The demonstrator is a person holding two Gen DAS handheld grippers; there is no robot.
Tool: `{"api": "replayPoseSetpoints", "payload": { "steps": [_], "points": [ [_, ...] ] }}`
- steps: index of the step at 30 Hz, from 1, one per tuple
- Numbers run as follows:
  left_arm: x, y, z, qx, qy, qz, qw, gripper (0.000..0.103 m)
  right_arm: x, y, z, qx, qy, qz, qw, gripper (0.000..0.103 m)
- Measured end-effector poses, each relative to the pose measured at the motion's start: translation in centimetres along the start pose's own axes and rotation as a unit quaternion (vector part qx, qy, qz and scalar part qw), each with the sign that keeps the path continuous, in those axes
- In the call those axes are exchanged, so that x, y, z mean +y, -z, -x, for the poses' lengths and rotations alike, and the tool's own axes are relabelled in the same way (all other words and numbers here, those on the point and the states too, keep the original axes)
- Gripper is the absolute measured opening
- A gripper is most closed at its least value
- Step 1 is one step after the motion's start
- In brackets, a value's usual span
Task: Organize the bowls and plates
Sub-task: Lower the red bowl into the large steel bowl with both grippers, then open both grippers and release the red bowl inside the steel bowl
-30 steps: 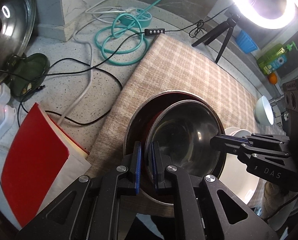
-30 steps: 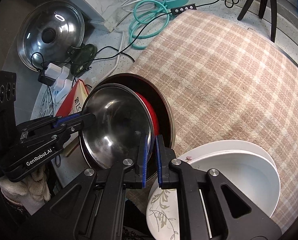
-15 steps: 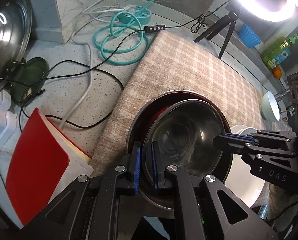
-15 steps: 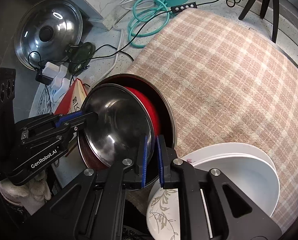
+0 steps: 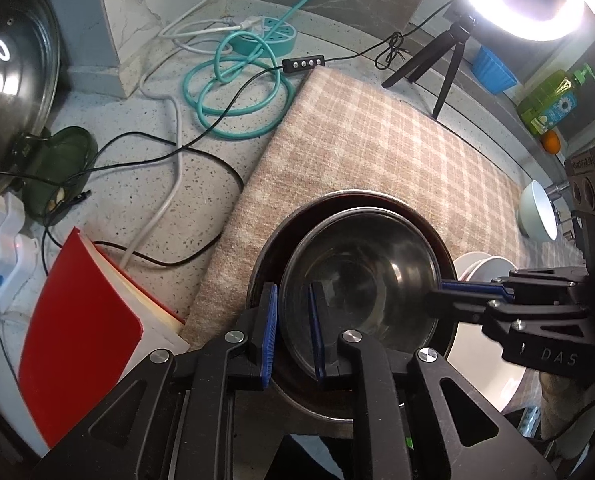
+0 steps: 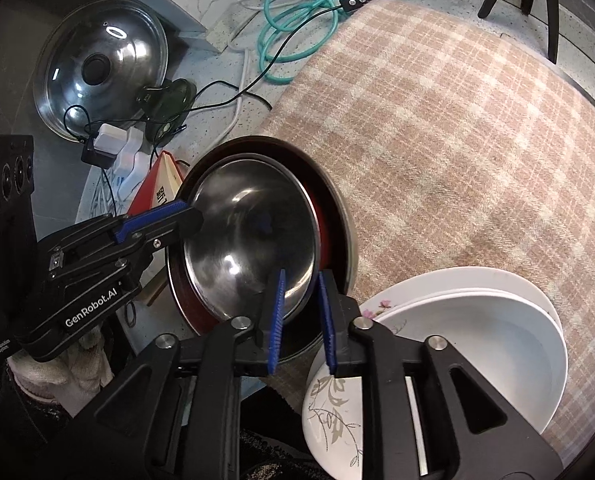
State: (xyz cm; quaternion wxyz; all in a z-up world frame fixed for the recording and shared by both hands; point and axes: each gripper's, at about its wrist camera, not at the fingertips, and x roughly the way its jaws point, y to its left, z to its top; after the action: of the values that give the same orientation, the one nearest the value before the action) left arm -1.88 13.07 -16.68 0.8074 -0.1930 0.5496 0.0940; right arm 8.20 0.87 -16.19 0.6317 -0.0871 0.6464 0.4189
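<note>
Red book beside nested bowls

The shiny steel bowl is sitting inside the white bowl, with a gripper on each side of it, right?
Not quite. The steel bowl sits inside the bigger dark pan with the red lining, not the white bowl, which is beside it on the checked mat. The right wrist view shows this. The left gripper and right gripper are indeed at opposite sides of its rim.
</note>
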Motion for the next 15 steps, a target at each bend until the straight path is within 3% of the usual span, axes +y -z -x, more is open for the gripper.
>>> {"api": "replayPoseSetpoints", "payload": {
  "steps": [9, 15],
  "points": [
    [0.0, -0.3, 0.6, -0.008, 0.002, 0.005, 1.0000, 0.014, 0.2, 0.2, 0.5, -0.008, -0.012, 0.002, 1.000, 0.020],
    [-0.2, -0.8, 2.0, -0.026, 0.002, -0.001, 0.9997, 0.014, 0.3, 0.6, 2.5, -0.034, -0.017, 0.008, 0.999, 0.020]
  ]
}}
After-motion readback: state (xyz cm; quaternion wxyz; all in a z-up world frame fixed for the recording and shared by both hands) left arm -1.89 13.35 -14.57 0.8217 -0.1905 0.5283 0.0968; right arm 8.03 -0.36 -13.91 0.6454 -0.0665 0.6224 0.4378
